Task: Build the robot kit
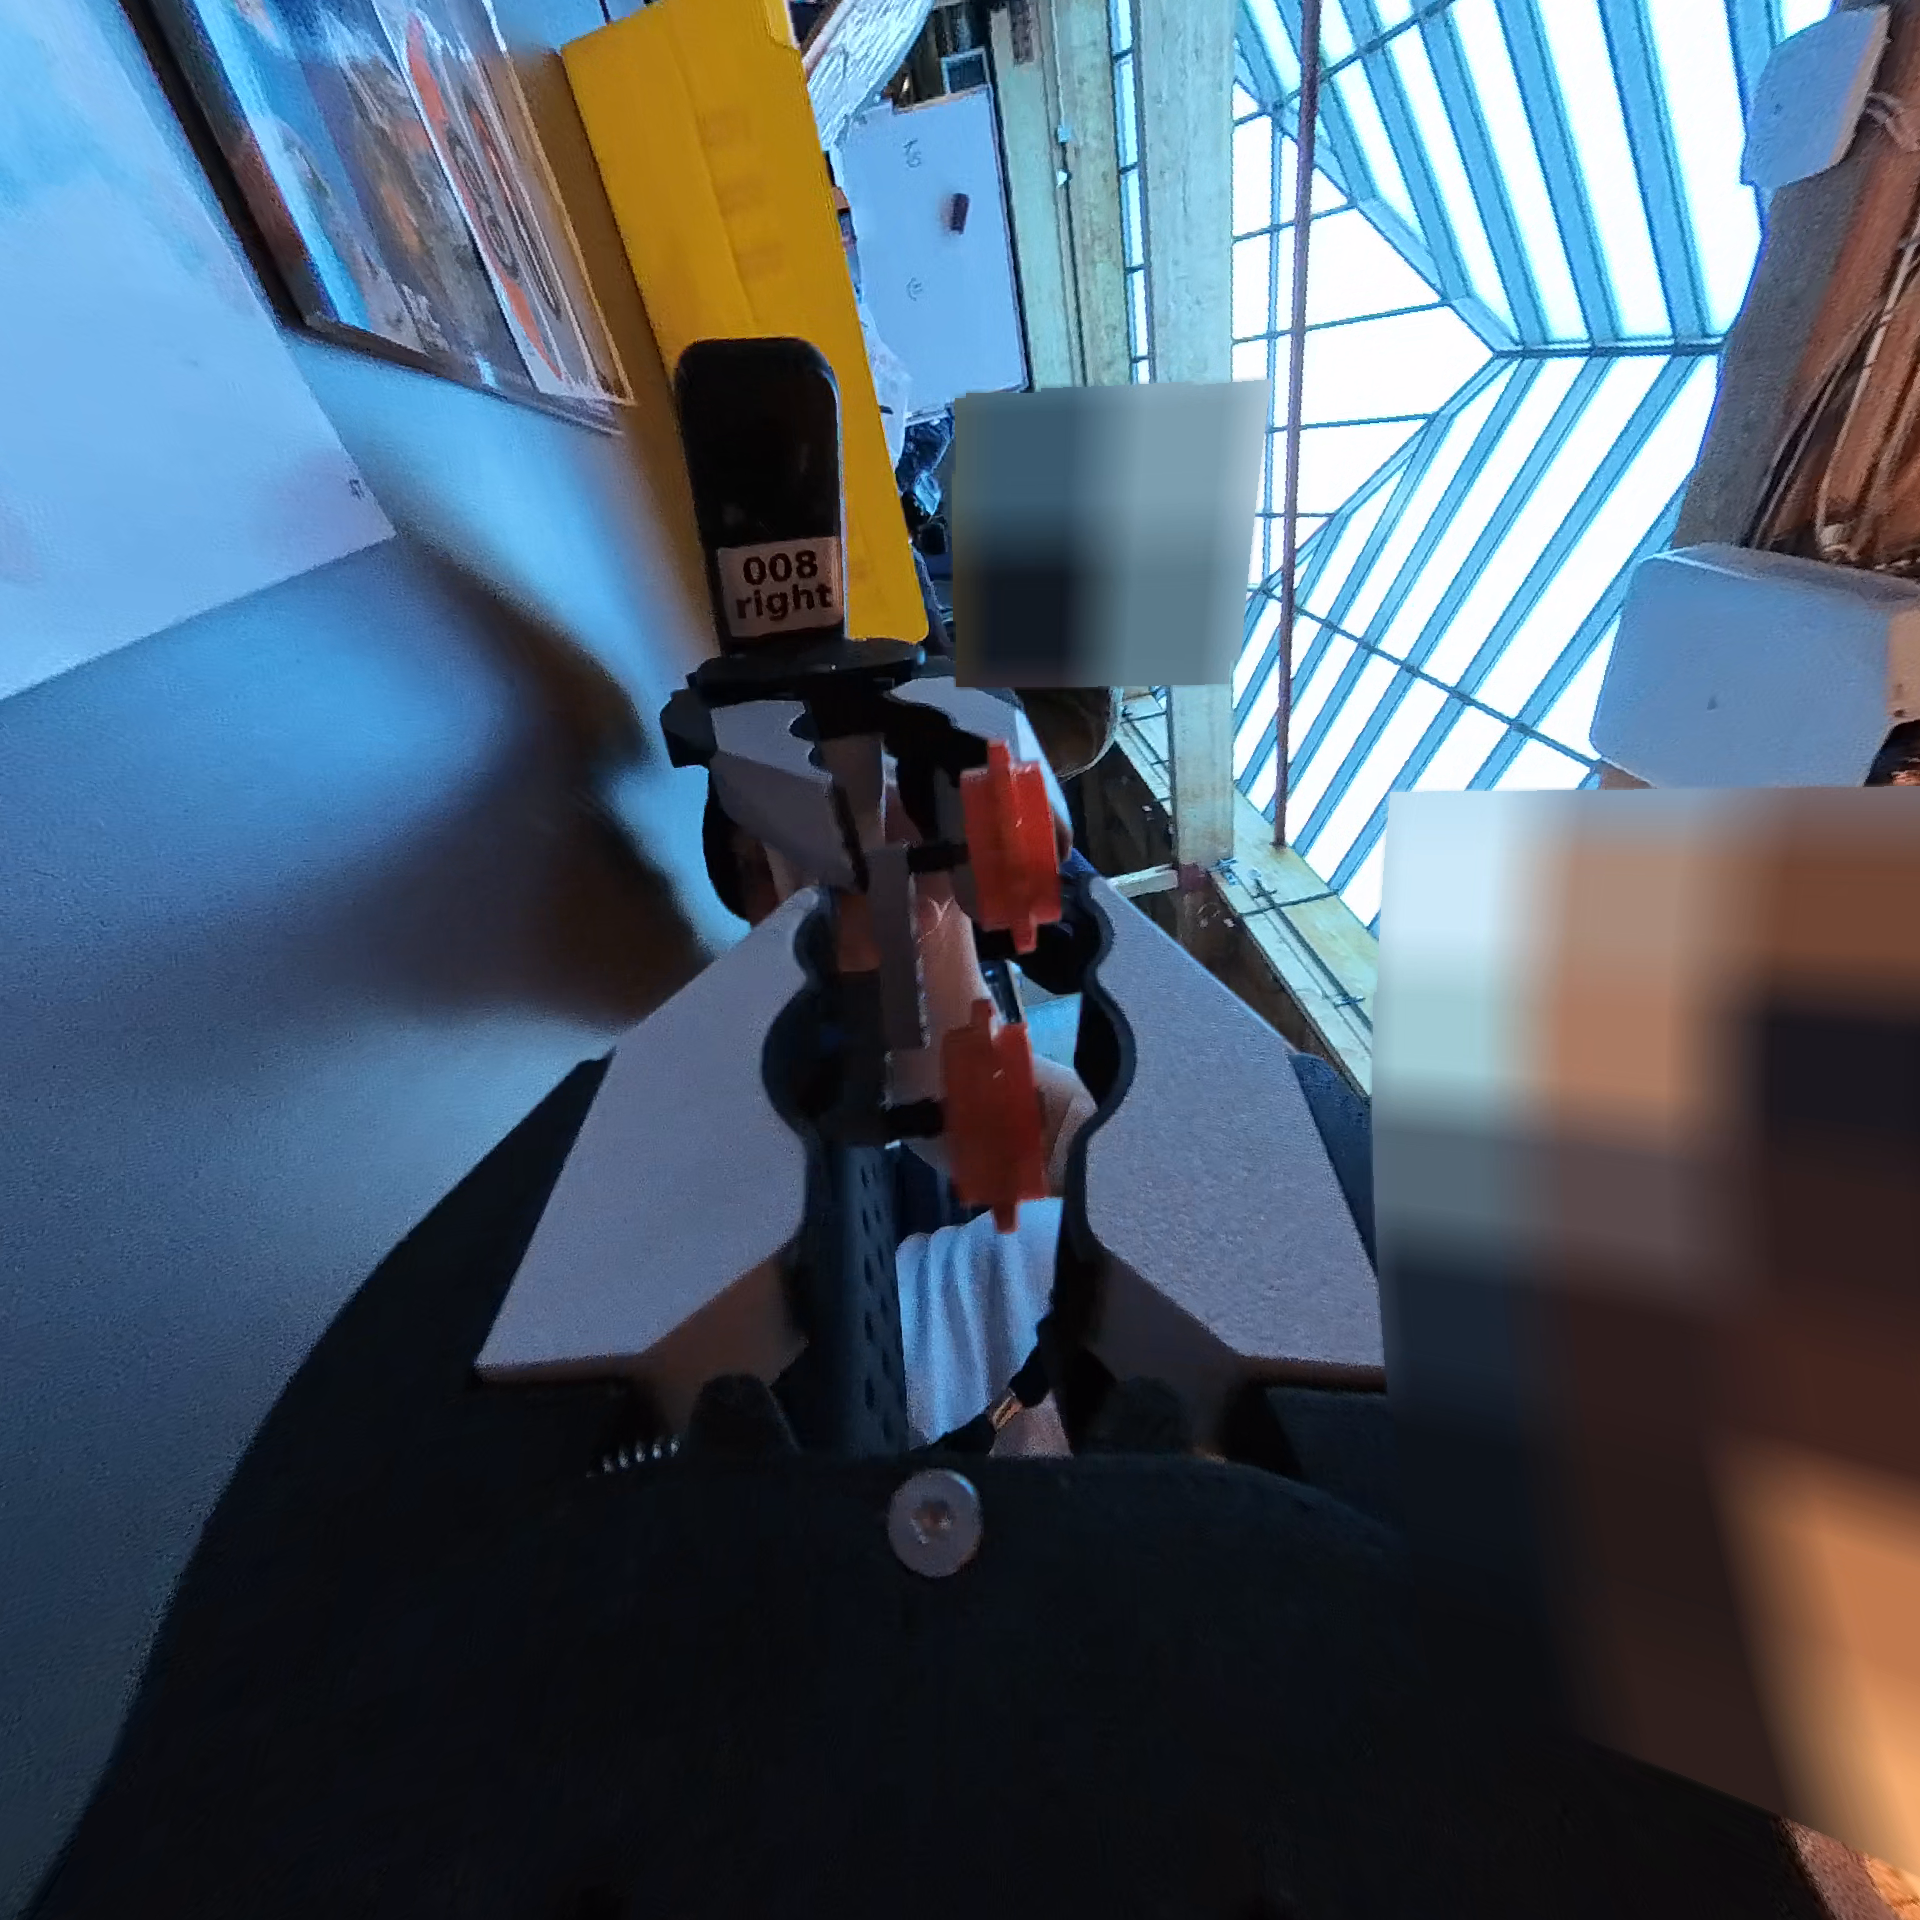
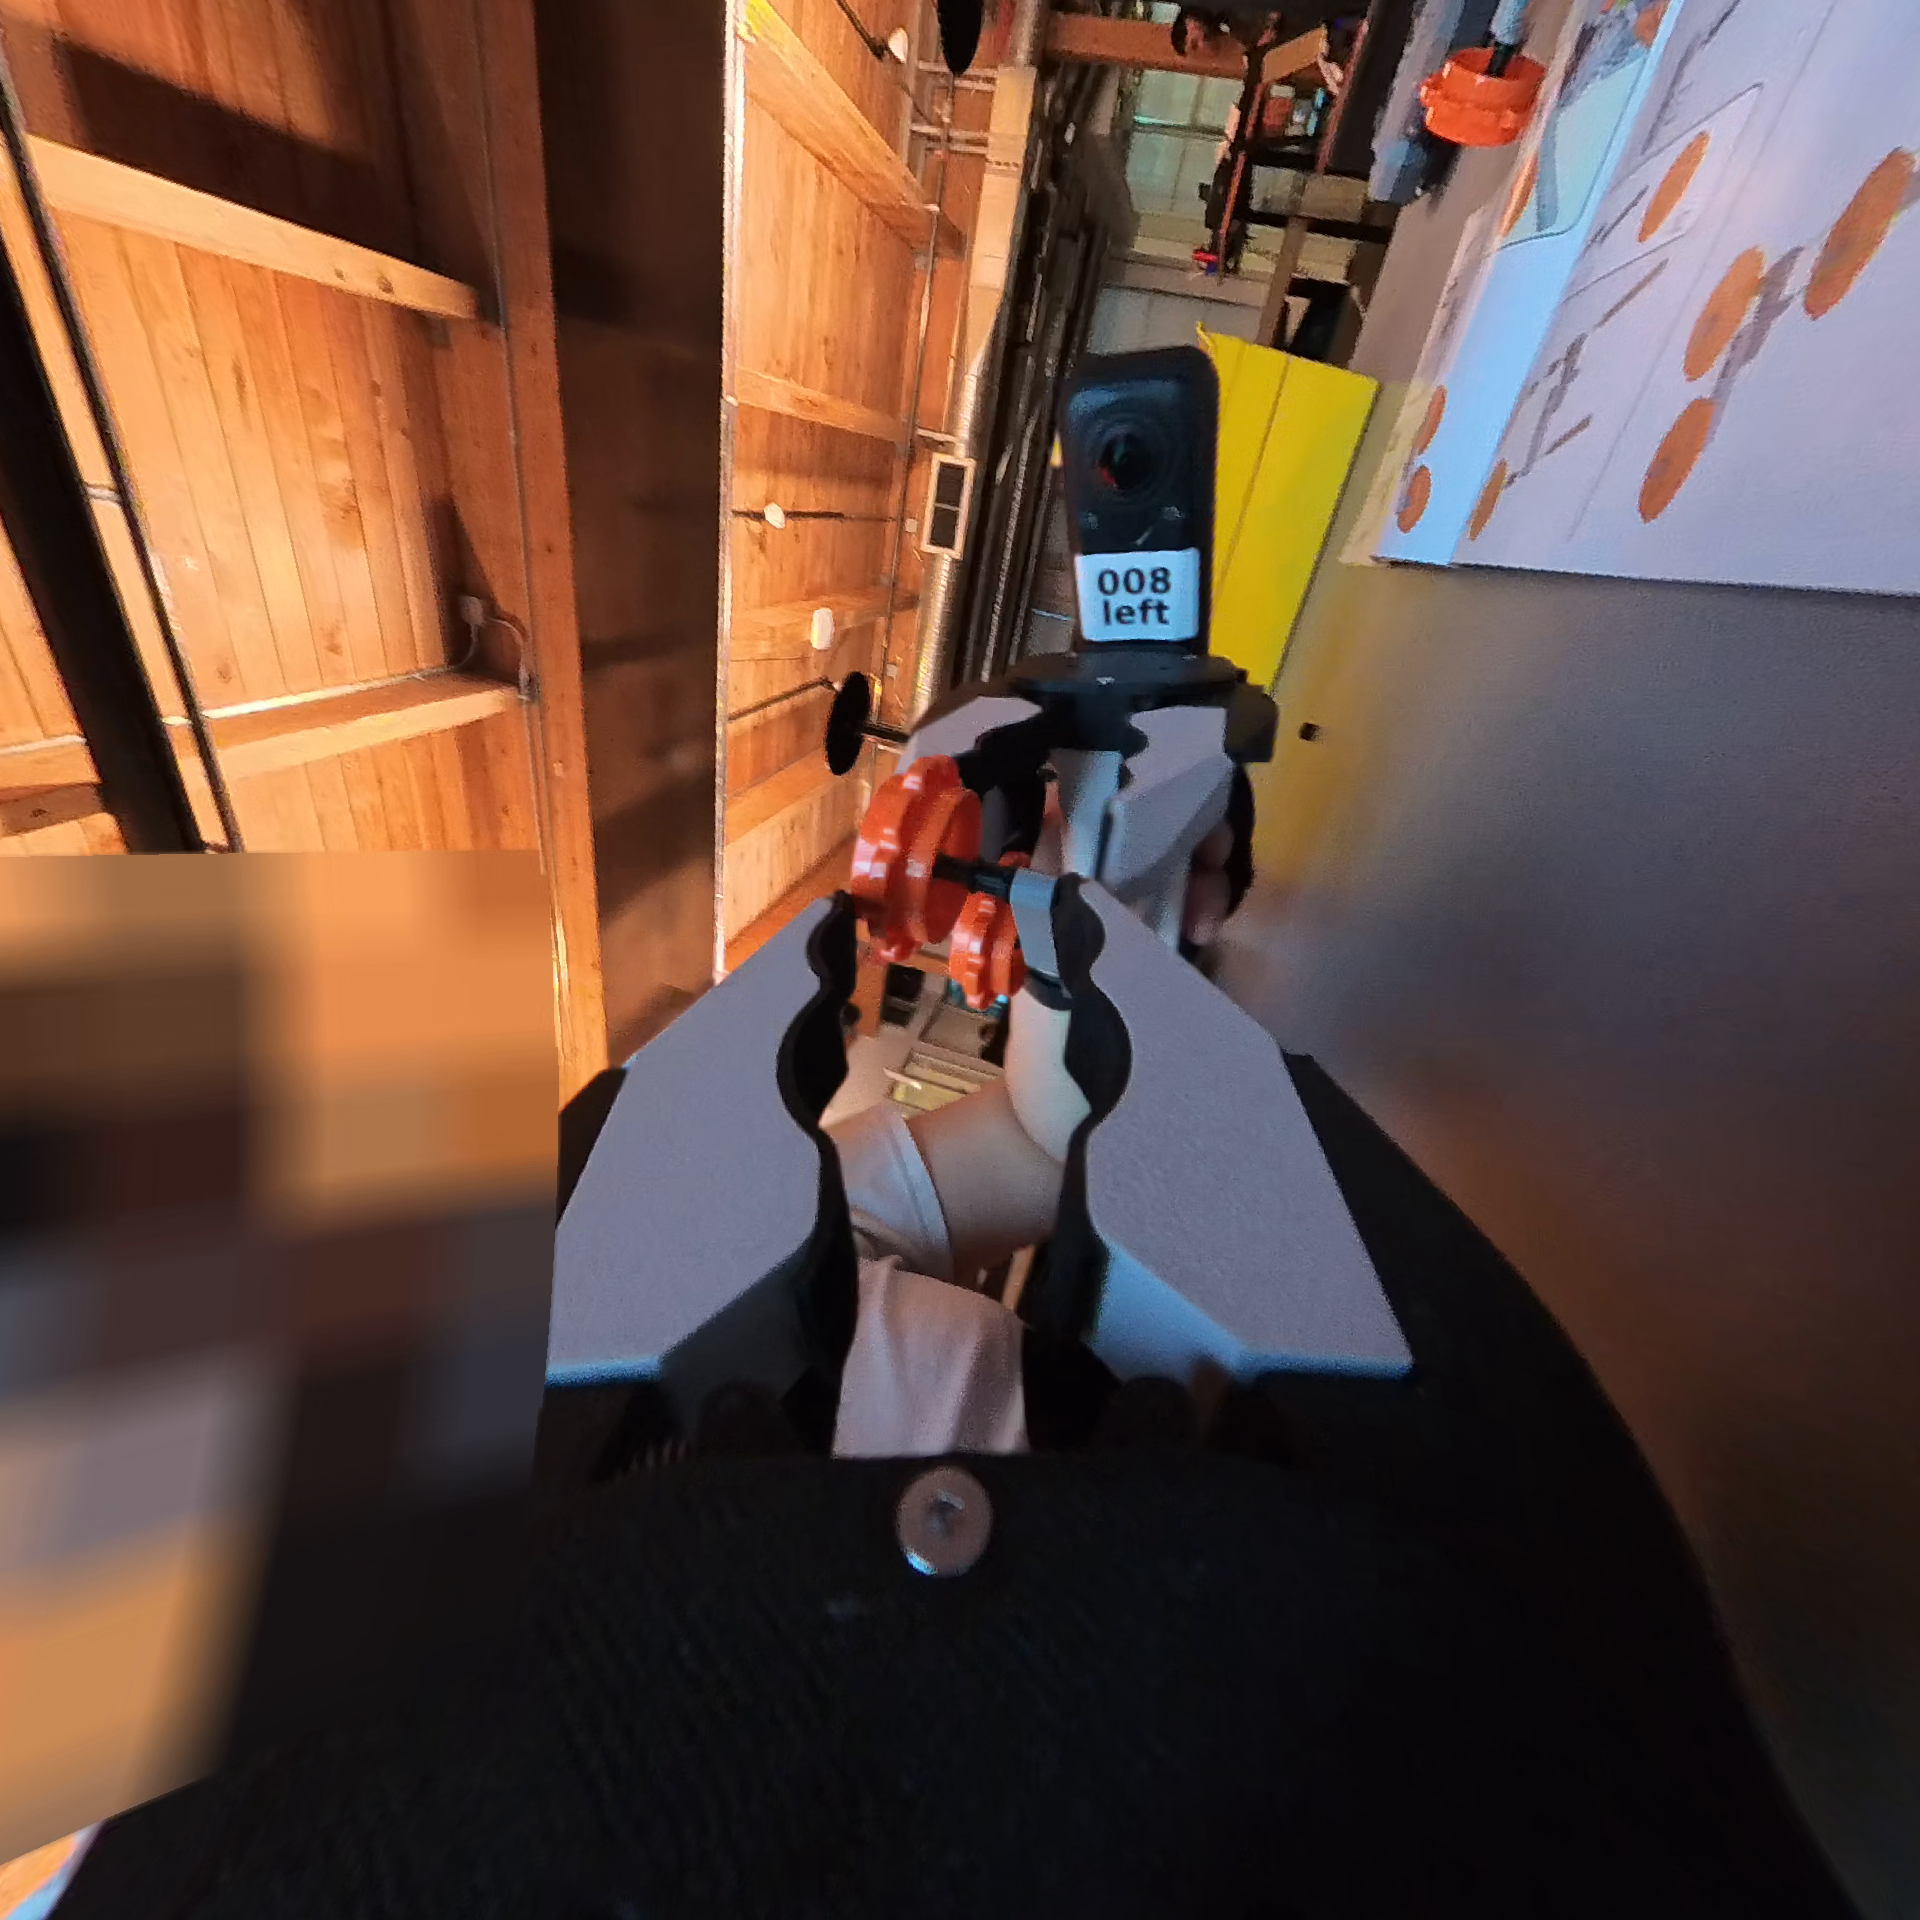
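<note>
Left wrist view, nearest first: the left claw (image 1: 940,1049) stands with its grey fingers (image 1: 675,1174) apart, gripping nothing. Just beyond, toward twelve o'clock, the right claw (image 1: 894,790) faces it almost nose to nose, orange knobs (image 1: 1003,1112) showing in the gap, a black camera (image 1: 764,488) above with a white label whose writing goes unrepeated. Farther at eleven, a yellow panel (image 1: 727,229); at one, a bright skylight (image 1: 1507,312).

In the right wrist view the right claw (image 2: 951,1049) is likewise parted and empty, timber wall (image 2: 312,416) at ten. The likely hazard: they could knock fingertips, being so near.
</note>
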Demonstrator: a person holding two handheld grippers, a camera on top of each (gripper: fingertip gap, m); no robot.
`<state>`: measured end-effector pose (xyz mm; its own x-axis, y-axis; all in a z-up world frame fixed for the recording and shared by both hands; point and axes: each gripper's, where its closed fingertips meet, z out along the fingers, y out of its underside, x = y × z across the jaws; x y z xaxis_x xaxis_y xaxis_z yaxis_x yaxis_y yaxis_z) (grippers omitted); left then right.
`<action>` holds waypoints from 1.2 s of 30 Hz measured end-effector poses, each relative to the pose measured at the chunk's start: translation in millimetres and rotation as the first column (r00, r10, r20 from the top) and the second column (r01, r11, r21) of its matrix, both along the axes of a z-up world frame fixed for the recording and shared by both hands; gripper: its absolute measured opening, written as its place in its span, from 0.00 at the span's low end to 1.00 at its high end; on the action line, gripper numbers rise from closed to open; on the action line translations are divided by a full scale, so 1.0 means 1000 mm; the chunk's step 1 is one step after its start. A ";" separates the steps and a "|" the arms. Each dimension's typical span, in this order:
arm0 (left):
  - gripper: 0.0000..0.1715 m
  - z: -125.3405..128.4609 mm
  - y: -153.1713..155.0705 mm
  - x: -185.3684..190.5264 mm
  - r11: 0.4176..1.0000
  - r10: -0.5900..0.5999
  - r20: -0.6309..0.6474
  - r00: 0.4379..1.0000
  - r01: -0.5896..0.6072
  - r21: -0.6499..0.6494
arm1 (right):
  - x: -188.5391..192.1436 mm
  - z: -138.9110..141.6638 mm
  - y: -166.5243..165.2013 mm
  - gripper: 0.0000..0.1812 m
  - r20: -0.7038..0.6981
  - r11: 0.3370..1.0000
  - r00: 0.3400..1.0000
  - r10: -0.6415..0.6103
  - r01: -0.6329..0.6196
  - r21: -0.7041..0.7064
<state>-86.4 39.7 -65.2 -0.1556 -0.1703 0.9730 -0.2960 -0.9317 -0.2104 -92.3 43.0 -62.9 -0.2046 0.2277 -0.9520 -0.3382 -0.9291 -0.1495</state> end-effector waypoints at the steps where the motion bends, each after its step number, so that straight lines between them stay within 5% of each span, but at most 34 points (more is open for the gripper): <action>1: 0.22 -0.001 0.000 0.000 1.000 0.000 -0.001 1.000 0.000 -0.003 | -0.001 -0.001 -0.001 0.21 0.015 1.000 1.000 0.005 -0.005 0.010; 14: 0.18 -0.014 0.001 0.002 0.996 0.026 -0.081 0.996 -0.019 0.091 | 0.000 -0.011 0.007 0.26 0.073 0.999 0.996 -0.045 0.046 -0.011; 16: 0.18 -0.016 0.002 0.002 0.996 0.032 -0.088 0.996 -0.024 0.091 | -0.001 -0.017 0.009 0.21 0.100 0.998 0.994 -0.052 0.055 -0.029; 36: 0.19 -0.019 0.013 0.010 0.987 0.115 -0.035 0.993 -0.118 -0.109 | 0.006 -0.021 0.017 0.21 0.027 0.991 0.995 -0.096 0.098 -0.089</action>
